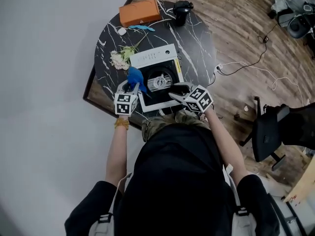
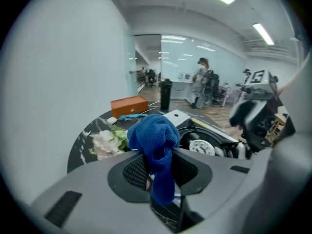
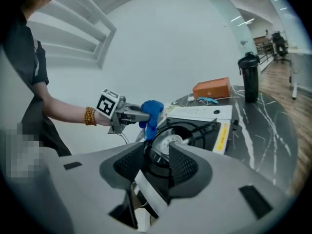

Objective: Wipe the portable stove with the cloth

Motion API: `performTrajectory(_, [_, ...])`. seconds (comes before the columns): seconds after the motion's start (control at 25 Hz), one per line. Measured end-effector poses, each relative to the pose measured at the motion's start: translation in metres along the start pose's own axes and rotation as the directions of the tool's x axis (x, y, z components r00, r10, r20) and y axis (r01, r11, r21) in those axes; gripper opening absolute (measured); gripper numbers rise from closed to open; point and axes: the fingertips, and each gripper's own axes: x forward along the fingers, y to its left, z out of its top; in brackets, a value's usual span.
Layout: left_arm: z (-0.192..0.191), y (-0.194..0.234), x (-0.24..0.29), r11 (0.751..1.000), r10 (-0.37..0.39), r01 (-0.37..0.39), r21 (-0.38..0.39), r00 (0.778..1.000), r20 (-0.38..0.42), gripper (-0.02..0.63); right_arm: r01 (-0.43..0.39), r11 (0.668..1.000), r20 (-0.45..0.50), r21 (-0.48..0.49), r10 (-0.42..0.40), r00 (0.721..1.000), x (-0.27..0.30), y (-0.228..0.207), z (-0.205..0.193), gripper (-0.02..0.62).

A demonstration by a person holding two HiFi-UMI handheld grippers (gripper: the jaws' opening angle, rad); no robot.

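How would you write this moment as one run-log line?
left gripper: shut on cloth | cloth: hanging by stove | right gripper: open, near stove front

- A round bench (image 1: 197, 38) with a black, white-veined marble top stands at 12 o'clock in the head view, beside a plain white wall (image 1: 49, 58).
- Wood-plank floor (image 1: 236, 14) fills 1 to 3 o'clock, with cables (image 1: 220, 68) trailing over it.
- A black office chair (image 1: 268, 132) stands at 3 o'clock.
- In the left gripper view, ceiling strip lights (image 2: 263, 33) at 1 o'clock shine over a glass-walled office (image 2: 195, 57).
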Motion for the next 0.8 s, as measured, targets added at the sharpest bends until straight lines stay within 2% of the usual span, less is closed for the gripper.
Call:
performTrajectory(0.08, [-0.008,0.03,0.021,0.997,0.059,-0.063,-0.053,0.996,-0.067,0.105,0.085,0.996,0.008,0.037,-0.086,0.996,-0.01,-0.018,-0.007,0.14])
performTrajectory(0.2, [-0.015,0.044,0.049,0.996,0.061,-0.071,-0.06,0.987,-0.146,0.106,0.172,0.979,0.007,0.108,-0.174,0.985,-0.024,-0.038,-0.018,0.14])
performTrajectory(0.28, [-0.015,0.045,0.057,0.994,0.044,-0.059,-0.094,0.987,-0.154,0.1,0.217,0.967,-0.008,0.133,-0.218,0.976,-0.033,-0.047,-0.025,0.14])
performTrajectory(0.4, [-0.018,0.043,0.058,0.98,0.016,-0.046,-0.196,0.988,-0.152,0.081,0.3,0.944,-0.041,0.134,-0.298,0.954,-0.042,-0.058,-0.041,0.14])
performTrajectory(0.48, [-0.021,0.041,0.06,0.976,0.006,-0.046,-0.212,0.983,-0.184,0.074,0.324,0.943,-0.073,0.076,-0.319,0.945,-0.04,-0.06,-0.052,0.141])
performTrajectory(0.56, [-0.022,0.04,0.061,0.977,0.006,-0.05,-0.206,0.977,-0.212,0.071,0.306,0.952,-0.115,-0.002,-0.304,0.946,-0.032,-0.056,-0.062,0.141])
performTrajectory(0.68, [-0.022,0.039,0.059,0.977,0.003,-0.052,-0.208,0.973,-0.232,0.069,0.202,0.97,-0.217,-0.138,-0.228,0.949,-0.015,-0.036,-0.078,0.2])
performTrajectory(0.72, [-0.023,0.037,0.057,0.977,0.001,-0.052,-0.205,0.971,-0.24,0.069,0.167,0.966,-0.263,-0.197,-0.216,0.94,-0.011,-0.03,-0.085,0.208])
performTrajectory(0.8, [-0.025,0.032,0.055,0.979,-0.005,-0.046,-0.199,0.968,-0.25,0.069,0.134,0.939,-0.321,-0.317,-0.239,0.916,-0.006,-0.026,-0.095,0.213])
